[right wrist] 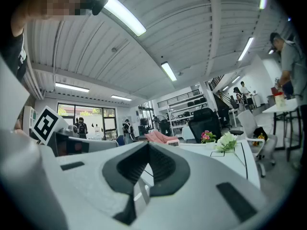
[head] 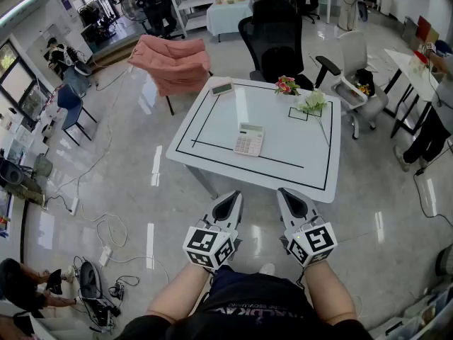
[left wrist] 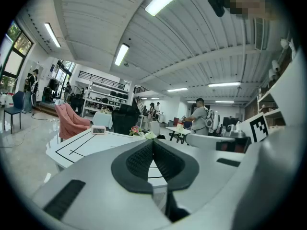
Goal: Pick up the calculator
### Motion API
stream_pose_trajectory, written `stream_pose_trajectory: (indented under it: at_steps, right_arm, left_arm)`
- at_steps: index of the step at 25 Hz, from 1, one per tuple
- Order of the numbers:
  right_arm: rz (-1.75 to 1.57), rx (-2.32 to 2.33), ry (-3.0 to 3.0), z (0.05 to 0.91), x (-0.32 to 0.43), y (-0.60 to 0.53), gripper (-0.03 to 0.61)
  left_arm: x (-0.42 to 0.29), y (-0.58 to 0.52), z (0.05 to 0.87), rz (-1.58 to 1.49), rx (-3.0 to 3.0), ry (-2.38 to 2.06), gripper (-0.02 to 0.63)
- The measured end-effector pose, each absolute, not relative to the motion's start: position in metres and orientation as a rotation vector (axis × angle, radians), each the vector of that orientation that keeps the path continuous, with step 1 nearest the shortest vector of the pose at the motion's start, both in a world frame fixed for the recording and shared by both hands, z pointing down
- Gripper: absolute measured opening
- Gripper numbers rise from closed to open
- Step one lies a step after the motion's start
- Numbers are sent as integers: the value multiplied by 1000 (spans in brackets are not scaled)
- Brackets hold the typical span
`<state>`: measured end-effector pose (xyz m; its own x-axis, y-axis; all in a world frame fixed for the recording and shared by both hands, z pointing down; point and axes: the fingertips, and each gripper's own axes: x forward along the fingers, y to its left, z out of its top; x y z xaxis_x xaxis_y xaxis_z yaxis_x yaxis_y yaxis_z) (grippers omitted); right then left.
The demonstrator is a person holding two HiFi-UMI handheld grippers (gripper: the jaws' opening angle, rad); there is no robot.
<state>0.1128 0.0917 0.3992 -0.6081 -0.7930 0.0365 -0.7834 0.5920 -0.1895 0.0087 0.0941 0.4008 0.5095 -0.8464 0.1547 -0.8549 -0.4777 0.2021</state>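
Observation:
A white and pink calculator [head: 249, 139] lies flat near the middle of the white table [head: 304, 151], inside its black-lined rectangle. My left gripper [head: 231, 199] and right gripper [head: 288, 195] are held side by side in front of the table's near edge, short of the calculator. Both are shut with nothing between the jaws. In the left gripper view the left gripper [left wrist: 153, 145] shows its dark pads pressed together, pointing over the table [left wrist: 81, 145]. The right gripper [right wrist: 148, 150] looks the same in its own view. The calculator is hidden behind the jaws in both gripper views.
On the table's far side stand a small white clock [head: 222, 87], pink flowers [head: 287, 86] and white flowers [head: 312, 102]. A chair draped in pink cloth [head: 172, 62] and a black office chair [head: 276, 37] stand behind it. Cables [head: 106, 232] lie on the floor at left.

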Motion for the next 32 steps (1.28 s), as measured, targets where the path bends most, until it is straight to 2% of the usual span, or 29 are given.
stream_pose_trajectory:
  at_steps: [14, 22, 24, 26, 28, 32]
  right_arm:
    - [-325, -1298, 2716, 393, 127, 93, 2]
    - [-379, -1195, 2710, 397, 109, 76, 12]
    - [-385, -1177, 2710, 398, 103, 70, 49]
    - [-409, -1173, 2698, 400, 99, 60, 130]
    - [-444, -1191, 2679, 403, 95, 48, 184]
    - [-466, -1264, 2664, 409, 90, 19, 189]
  left_arm:
    - [12, 97, 393, 72, 2492, -1487, 2]
    - [4, 75, 398, 86, 2517, -1457, 15]
    - [4, 65, 400, 77, 2532, -1423, 84]
    - [3, 52, 403, 77, 2554, -1382, 288]
    - [1, 39, 407, 105, 2573, -1351, 333]
    - [-8, 10, 413, 129, 2593, -1284, 350]
